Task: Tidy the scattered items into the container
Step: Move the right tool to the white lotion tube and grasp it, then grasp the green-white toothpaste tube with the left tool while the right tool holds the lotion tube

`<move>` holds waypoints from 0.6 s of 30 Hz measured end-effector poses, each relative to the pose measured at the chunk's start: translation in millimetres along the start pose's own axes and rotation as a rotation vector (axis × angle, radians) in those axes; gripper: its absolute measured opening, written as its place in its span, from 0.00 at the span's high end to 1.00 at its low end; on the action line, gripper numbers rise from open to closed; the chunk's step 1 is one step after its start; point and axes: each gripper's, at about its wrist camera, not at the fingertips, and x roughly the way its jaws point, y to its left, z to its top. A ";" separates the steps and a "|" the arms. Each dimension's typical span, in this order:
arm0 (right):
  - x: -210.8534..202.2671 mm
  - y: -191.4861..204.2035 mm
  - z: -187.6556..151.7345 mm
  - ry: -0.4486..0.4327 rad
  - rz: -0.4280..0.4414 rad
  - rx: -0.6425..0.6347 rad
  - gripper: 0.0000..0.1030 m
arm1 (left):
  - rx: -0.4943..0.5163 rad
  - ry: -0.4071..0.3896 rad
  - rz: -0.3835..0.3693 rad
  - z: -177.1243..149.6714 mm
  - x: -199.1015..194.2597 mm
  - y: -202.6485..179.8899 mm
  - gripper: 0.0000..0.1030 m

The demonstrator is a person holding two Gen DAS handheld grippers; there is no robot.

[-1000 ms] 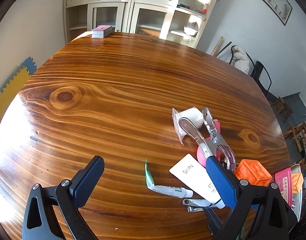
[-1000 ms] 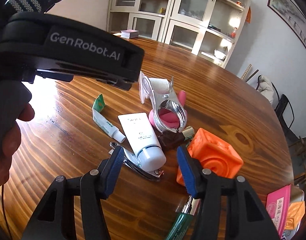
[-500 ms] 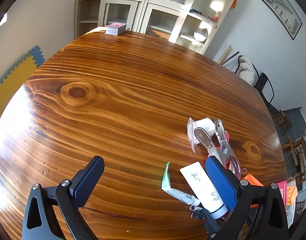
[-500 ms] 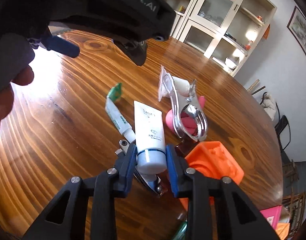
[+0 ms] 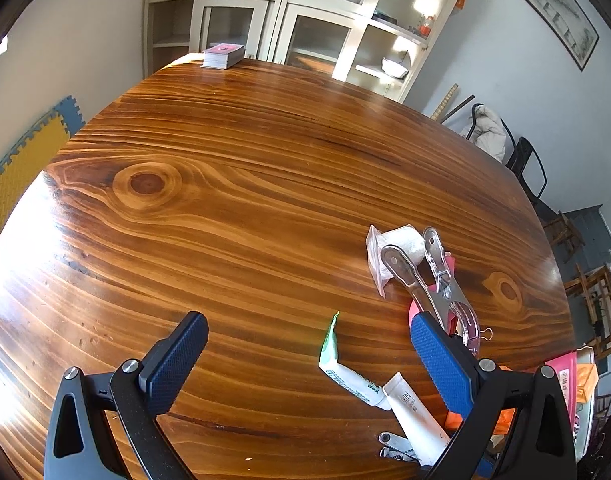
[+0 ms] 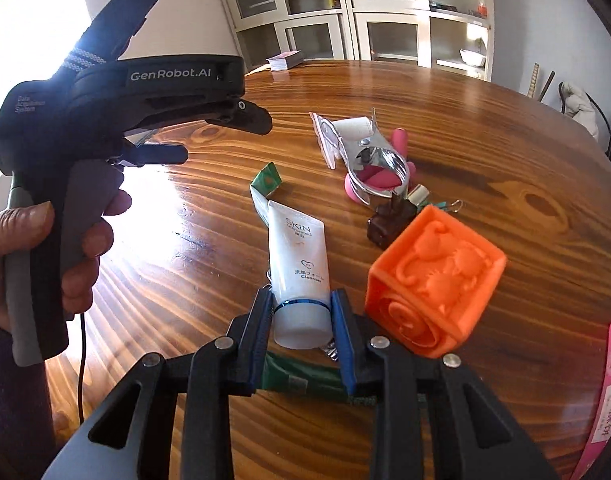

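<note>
My right gripper [image 6: 302, 300] is shut on the cap end of a white cleanser tube [image 6: 297, 256], whose body points away over the wooden table [image 6: 485, 128]. In the left wrist view that tube [image 5: 413, 412] lies low right, beside a small green-and-white tube [image 5: 345, 372]. My left gripper [image 5: 305, 324] hangs open above bare wood with nothing between its fingers. A hand holds it at the left of the right wrist view. An orange embossed cube [image 6: 433, 280] sits just right of my right gripper.
A metal clamp [image 6: 369, 160] lies on a pink item [image 6: 379, 180], next to a bagged white roll [image 5: 401, 240] and a small brown bottle [image 6: 389, 224]. Nail clippers [image 5: 397, 446] and a green packet [image 6: 305, 380] lie under the tube. Pink packets [image 5: 565, 384] are at the right edge, a card deck [image 5: 223, 55] far off.
My right gripper's jaws came together on the white tube's cap end and drew it nearer, turning it. The left gripper stayed open in place.
</note>
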 end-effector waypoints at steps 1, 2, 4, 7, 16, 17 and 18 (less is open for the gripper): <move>-2.6 0.2 -1.3 -0.002 0.001 0.001 0.68 | 0.006 0.000 0.003 -0.8 -0.2 -1.4 0.01; -4.3 0.2 -2.9 -0.003 0.003 0.004 0.68 | 0.012 -0.001 0.005 -1.8 -0.7 -3.0 0.01; -10.0 -0.7 -6.4 -0.012 0.010 0.017 0.68 | 0.026 -0.003 0.011 -4.6 -2.0 -5.8 0.01; -20.1 -5.9 -6.6 -0.035 0.013 0.033 0.68 | 0.055 -0.004 0.039 -10.7 -1.5 -7.5 0.01; -38.5 -15.5 -17.7 -0.064 0.005 0.052 0.68 | 0.059 0.035 0.094 -52.3 18.6 -8.2 0.01; -37.0 -16.1 -19.6 -0.060 0.005 0.050 0.68 | 0.063 0.026 0.102 -54.4 18.7 -11.2 0.01; -36.0 -16.0 -21.4 -0.058 0.000 0.047 0.68 | 0.071 0.012 0.113 -55.6 17.9 -15.0 0.01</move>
